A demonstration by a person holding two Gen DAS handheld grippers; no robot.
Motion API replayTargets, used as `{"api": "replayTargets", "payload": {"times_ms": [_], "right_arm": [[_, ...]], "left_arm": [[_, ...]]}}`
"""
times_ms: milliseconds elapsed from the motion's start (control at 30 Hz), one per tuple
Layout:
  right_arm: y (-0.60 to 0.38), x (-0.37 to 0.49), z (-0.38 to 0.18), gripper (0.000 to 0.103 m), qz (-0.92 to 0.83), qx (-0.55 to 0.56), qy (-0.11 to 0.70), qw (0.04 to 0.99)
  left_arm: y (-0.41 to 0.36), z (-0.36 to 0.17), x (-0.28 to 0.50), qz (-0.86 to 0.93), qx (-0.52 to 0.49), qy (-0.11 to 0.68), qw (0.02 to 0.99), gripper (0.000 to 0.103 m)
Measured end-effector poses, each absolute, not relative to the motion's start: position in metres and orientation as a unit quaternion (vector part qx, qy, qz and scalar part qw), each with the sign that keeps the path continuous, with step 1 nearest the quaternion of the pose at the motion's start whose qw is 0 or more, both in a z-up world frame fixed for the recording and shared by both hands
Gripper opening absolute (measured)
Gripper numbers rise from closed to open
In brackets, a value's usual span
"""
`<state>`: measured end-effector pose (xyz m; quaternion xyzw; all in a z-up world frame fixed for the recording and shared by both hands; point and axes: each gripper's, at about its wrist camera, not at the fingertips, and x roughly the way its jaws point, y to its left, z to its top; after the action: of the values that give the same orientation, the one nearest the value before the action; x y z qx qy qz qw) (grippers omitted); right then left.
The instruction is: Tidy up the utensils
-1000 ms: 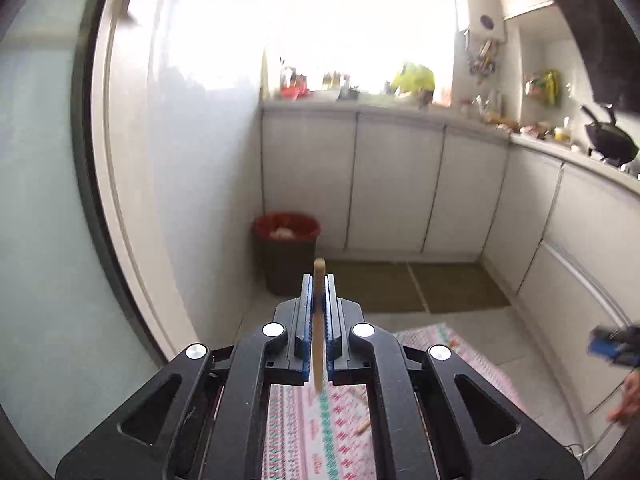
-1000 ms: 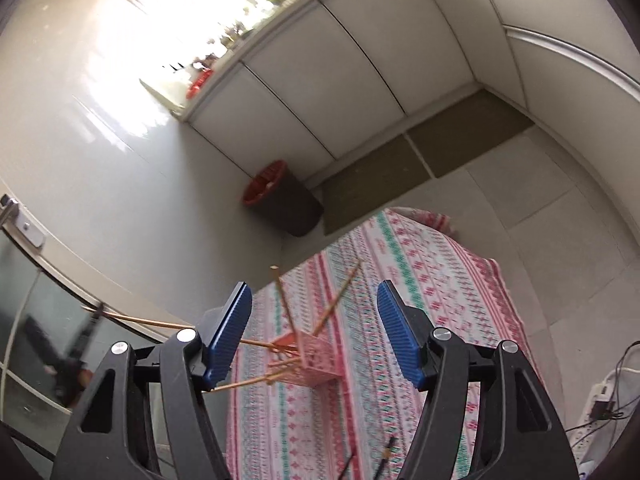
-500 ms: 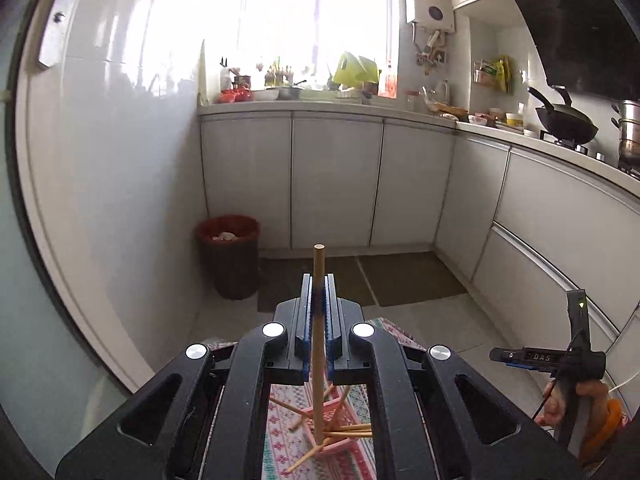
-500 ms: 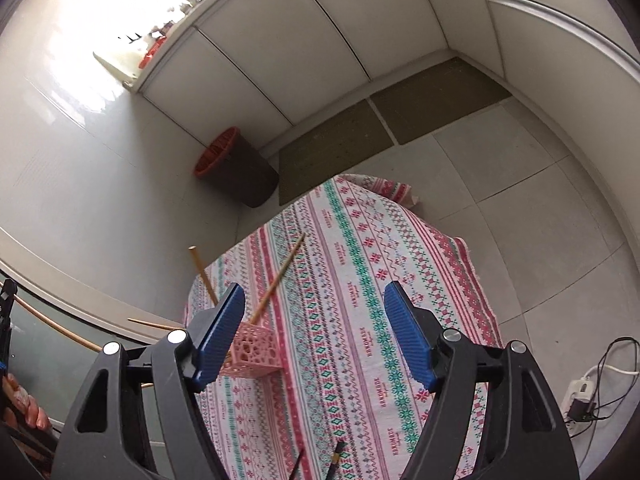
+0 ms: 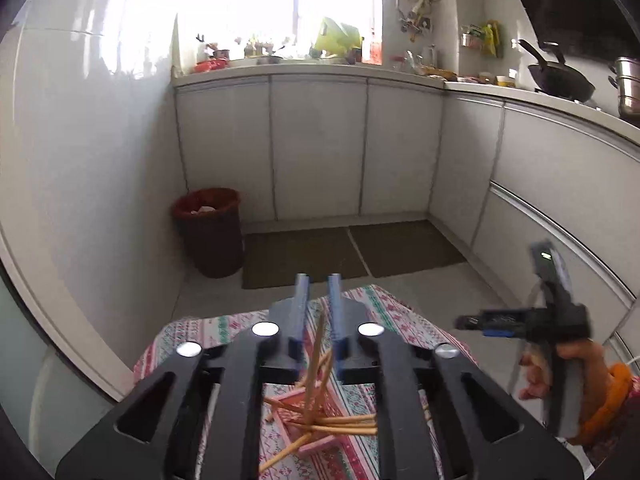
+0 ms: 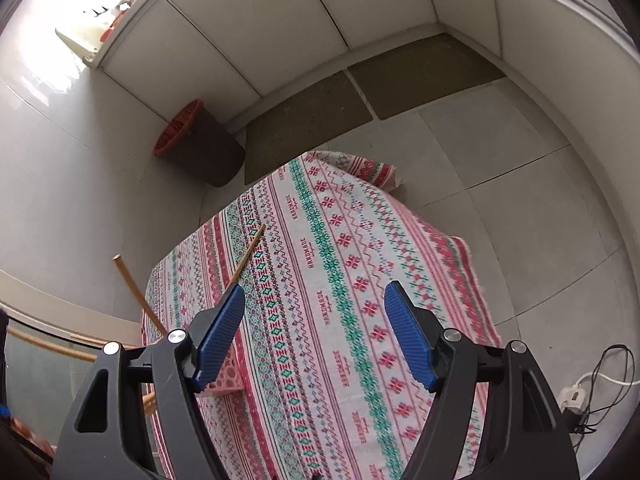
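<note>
We see the surface (image 6: pixel 360 264) draped in a red, green and white patterned cloth, standing on a grey tiled floor (image 6: pixel 520 152) in a kitchen corner with white cabinets (image 5: pixel 320 144). Near the wall stands a dark bin (image 5: pixel 210 232) with a red liner, something pale lying inside it.

On the near left part of the surface sits a pink perforated holder (image 5: pixel 316 420), and in it we count several wooden chopsticks (image 5: pixel 344 424) leaning out at loose angles, some nearly flat across its rim. One chopstick (image 5: pixel 318 344) stands steeper than the others, rising between the fingers of our left claw (image 5: pixel 318 280); those blue pads stand slightly apart and appear not to touch it, though motion blur makes this hard to judge.

Our right claw (image 6: pixel 316 300) hangs above the cloth with its fingers spread wide and nothing between them. From its view the holder (image 6: pixel 226 376) shows just behind the left finger, with chopsticks (image 6: pixel 132 288) fanning out past the surface edge.
</note>
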<state>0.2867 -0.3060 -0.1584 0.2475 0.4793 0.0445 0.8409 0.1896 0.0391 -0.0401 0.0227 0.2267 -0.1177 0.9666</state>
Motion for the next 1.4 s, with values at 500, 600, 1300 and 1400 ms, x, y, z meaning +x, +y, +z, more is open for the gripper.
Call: {"api": "replayTargets", "payload": {"times_ms": [500,600,1300,1400], "right_arm": [[-0.189,0.416,-0.250,0.068,0.019,0.219,0.575,0.788],[-0.170,0.430,-0.263,0.066,0.022,0.201,0.585,0.786],[-0.312,0.353,-0.206,0.000,-0.020,0.263,0.458,0.849],[-0.318,0.344,-0.190,0.001,0.026,0.280,0.478,0.832]], "left_arm": [[0.104,-0.010,0.108,-0.108,-0.027,0.143,0.983,0.061],[0.113,-0.017,0.115,-0.094,-0.032,0.162,0.982,0.061],[0.125,-0.015,0.100,-0.046,-0.047,0.207,0.976,0.061],[0.125,-0.013,0.091,-0.050,-0.063,0.211,0.974,0.061]]}}
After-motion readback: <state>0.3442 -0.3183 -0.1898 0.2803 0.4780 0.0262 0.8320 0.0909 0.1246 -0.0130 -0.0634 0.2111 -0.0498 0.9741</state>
